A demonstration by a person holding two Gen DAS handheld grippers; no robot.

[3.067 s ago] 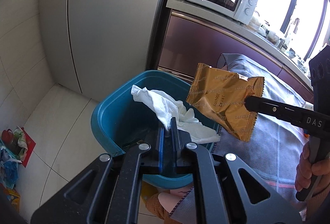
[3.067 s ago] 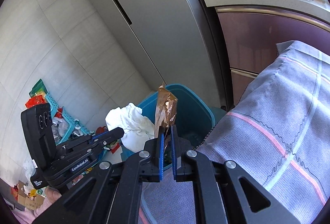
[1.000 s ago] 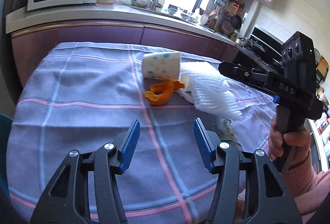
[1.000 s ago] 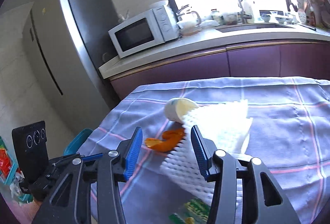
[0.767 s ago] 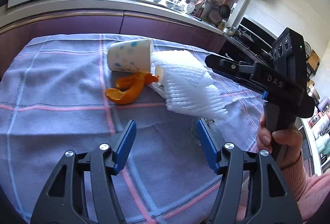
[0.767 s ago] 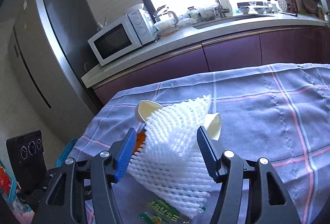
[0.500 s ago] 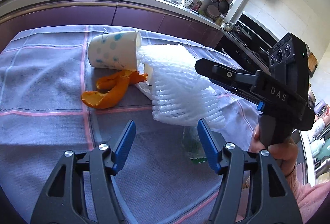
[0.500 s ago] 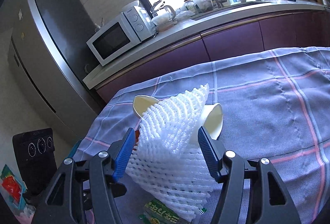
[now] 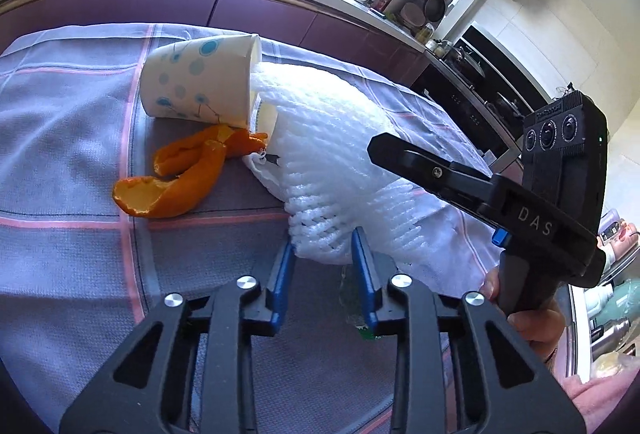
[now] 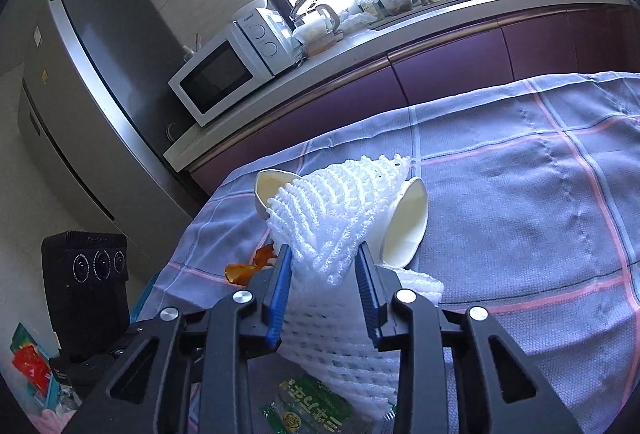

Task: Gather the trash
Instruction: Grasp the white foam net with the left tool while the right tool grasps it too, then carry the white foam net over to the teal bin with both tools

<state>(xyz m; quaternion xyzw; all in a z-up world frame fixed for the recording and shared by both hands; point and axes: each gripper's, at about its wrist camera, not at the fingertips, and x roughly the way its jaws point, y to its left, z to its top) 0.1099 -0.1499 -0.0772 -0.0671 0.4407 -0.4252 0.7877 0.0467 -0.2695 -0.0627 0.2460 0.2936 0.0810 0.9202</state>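
Observation:
A white foam net (image 9: 340, 170) lies on the grey checked tablecloth (image 9: 60, 138), also in the right wrist view (image 10: 340, 210). My left gripper (image 9: 323, 258) is open, its blue pads at the net's near edge. My right gripper (image 10: 324, 266) is open, its jaws on either side of the net's raised fold; its body shows in the left view (image 9: 520, 210). A dotted paper cup (image 9: 200, 82) lies on its side beside orange peel (image 9: 176, 178). A second paper cup (image 10: 404, 218) lies behind the net. A green wrapper (image 10: 308, 406) lies under the net's near end.
A kitchen counter with a microwave (image 10: 228, 66) runs behind the table, a fridge (image 10: 92, 106) to its left. The left gripper's body (image 10: 88, 290) stands at the table's left edge. Packets lie on the floor (image 10: 28, 366).
Both grippers have moved closer to the foam net and their jaws have narrowed. The right jaws now straddle the net's fold; the left pads reach its near edge.

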